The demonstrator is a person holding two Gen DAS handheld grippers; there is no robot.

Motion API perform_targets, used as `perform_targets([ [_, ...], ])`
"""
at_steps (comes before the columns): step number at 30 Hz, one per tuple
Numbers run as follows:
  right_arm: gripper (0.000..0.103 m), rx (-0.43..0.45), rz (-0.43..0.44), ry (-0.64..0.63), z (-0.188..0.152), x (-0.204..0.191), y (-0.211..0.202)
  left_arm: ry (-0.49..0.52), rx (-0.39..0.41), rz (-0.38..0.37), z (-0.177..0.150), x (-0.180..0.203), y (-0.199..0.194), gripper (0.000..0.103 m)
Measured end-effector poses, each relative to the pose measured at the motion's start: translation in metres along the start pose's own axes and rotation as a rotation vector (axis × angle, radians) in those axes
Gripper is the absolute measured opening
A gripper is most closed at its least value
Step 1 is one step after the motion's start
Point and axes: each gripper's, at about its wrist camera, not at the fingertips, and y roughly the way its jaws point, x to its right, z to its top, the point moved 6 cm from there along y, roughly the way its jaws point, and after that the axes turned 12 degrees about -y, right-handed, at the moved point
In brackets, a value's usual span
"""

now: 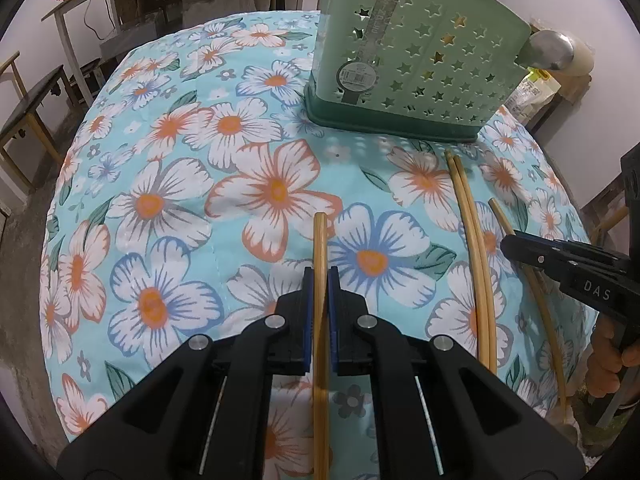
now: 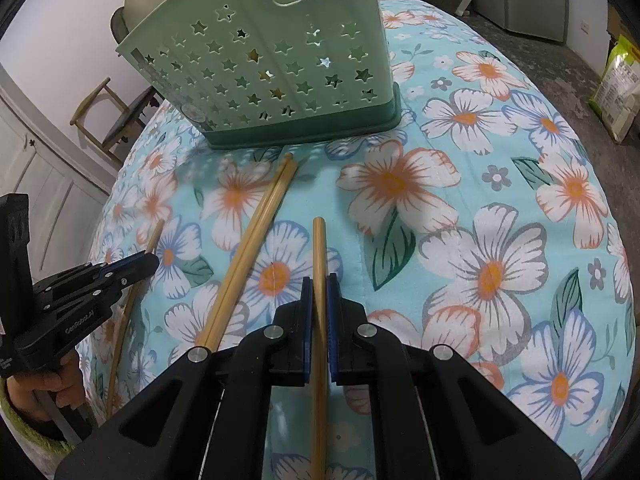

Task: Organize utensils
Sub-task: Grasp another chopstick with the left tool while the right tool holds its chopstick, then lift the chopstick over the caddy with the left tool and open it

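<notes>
Holding one thin bamboo chopstick each, both hand-held grippers are hovering over the counter, and that looks deliberate to me: one stick per hand, ready to drop into the holder. The left hand-held gripper [image 1: 320,276] is clamping its long tan bamboo chopstick [image 1: 320,240] between closed blue pads, tip poking forward. The right hand-held gripper [image 2: 319,284] is doing the same with its own tan bamboo chopstick [image 2: 319,248]. Between them a loose pair of bamboo chopsticks [image 2: 256,224] is lying side by side on the flowery blue tablecloth [image 2: 460,208], pointing toward the pale green plastic utensil caddy with star cutouts [image 2: 272,68], which is standing upright at the far edge with a few things already inside. My guess is that pair is waiting its turn.
</notes>
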Motion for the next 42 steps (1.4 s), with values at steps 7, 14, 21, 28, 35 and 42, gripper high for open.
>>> perform_targets([
  [7, 0.007, 0.001, -0.002, -0.002, 0.0, 0.0, -0.001, -0.003, -0.018, -0.012, 0.008, 0.0, 0.006, 0.005],
  [14, 0.007, 0.002, -0.001, -0.001, 0.001, 0.0, -0.001, -0.037, -0.035, -0.054, 0.023, -0.003, 0.014, 0.005],
  [21, 0.007, 0.005, 0.005, 0.003, 0.0, 0.0, 0.0, -0.067, 0.034, -0.147, 0.035, 0.007, -0.023, 0.005],
  [28, 0.007, 0.007, 0.008, 0.004, 0.0, 0.001, -0.001, -0.081, 0.118, -0.267, 0.054, 0.015, -0.081, 0.005],
  [35, 0.007, 0.008, 0.009, 0.005, -0.001, 0.001, -0.001, -0.049, 0.217, -0.348, 0.071, 0.028, -0.132, 0.005],
  [42, 0.007, 0.007, 0.012, 0.006, -0.001, 0.001, -0.001, 0.001, 0.336, -0.442, 0.106, 0.052, -0.181, 0.005],
])
